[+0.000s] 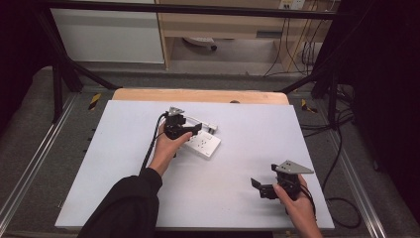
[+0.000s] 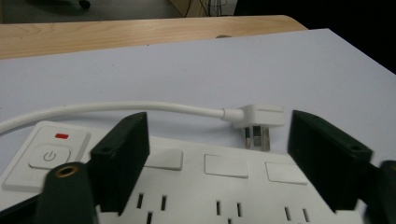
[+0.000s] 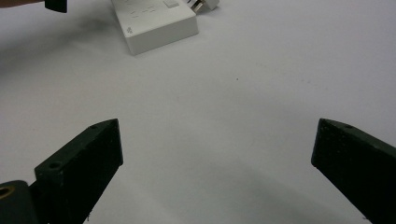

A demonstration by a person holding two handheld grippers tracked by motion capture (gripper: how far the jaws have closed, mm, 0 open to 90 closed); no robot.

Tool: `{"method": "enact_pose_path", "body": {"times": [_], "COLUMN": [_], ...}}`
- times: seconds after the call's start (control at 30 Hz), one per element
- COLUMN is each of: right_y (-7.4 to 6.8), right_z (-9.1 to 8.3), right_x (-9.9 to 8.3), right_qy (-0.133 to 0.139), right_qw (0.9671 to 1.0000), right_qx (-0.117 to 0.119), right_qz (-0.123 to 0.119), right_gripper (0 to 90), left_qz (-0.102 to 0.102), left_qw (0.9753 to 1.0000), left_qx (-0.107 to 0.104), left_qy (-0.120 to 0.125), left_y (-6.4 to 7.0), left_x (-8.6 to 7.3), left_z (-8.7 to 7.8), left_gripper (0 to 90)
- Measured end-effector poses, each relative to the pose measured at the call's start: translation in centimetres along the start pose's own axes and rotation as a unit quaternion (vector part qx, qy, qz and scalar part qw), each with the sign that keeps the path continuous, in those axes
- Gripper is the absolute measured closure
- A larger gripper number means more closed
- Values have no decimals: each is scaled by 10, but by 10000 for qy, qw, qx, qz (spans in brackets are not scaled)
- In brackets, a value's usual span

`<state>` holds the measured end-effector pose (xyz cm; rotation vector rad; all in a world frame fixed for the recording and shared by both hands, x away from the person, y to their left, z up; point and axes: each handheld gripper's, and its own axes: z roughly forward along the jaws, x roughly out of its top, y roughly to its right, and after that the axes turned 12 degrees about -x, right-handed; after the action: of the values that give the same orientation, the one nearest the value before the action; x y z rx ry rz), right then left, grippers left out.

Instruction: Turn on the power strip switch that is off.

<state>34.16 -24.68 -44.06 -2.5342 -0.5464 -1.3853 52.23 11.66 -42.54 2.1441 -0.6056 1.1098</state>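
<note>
My left gripper (image 2: 217, 154) hangs over the white power strip (image 2: 224, 186) at mid-table, jaws wide, gripping nothing. Its plug (image 2: 256, 117) lies just beyond on the far side. My right gripper (image 3: 217, 154) waits near-right, jaws wide over bare table (image 3: 233, 93).

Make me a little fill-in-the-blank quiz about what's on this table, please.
1. The left gripper hovers with jaws open over a white ____.
2. Beyond the power strip lies its plug, whose cable is coloured ____.
3. The mark above the strip's power button is coloured ____.
4. The right gripper holds ____.

Missing words: power strip; white; red; nothing
</note>
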Motion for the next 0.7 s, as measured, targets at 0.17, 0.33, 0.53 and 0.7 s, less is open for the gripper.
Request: {"method": "enact_pose_path", "body": {"times": [0.17,0.33,0.53,0.7], "right_y": [0,-1,0,-1], "right_z": [0,0,0,0], "right_x": [0,0,0,0], "right_qy": [2,-5,8,4], "right_qw": [10000,10000,10000,10000], "right_qx": [0,7,-2,3], "right_qz": [-2,-3,1,19], "right_gripper": [25,25,25,25], "left_qz": [-44,-27,-64,-52], "left_qw": [9999,9998,9995,9992], "left_qx": [-7,74,87,4], "left_qy": [-98,-173,-280,-399], "left_y": [0,1,1,4], "left_x": [1,3,7,7], "left_z": [-5,-11,-22,-27], "left_gripper": [82,84,93,96]}}
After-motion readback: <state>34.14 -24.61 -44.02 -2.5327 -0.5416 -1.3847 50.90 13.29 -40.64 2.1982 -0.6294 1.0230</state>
